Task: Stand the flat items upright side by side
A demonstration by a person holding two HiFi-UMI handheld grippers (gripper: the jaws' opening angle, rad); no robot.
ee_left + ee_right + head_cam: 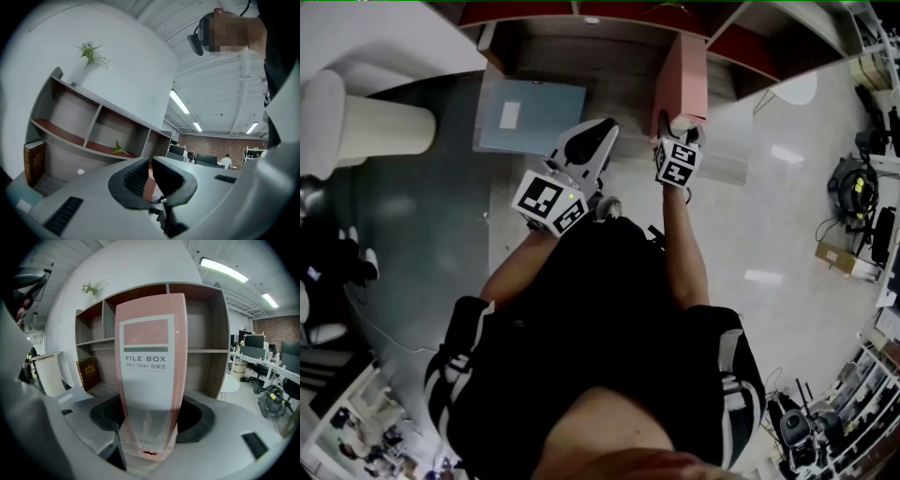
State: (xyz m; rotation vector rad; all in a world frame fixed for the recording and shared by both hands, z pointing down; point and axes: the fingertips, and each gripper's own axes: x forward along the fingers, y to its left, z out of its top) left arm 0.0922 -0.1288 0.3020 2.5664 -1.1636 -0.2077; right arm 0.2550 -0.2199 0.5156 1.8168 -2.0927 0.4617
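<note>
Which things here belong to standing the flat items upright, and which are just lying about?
Job: pink file box, upright in the right gripper; blue file box, lying flat on the shelf; left gripper, shut, empty.
Just there: brown book, already upright; plant on top of the shelf; round white table.
</note>
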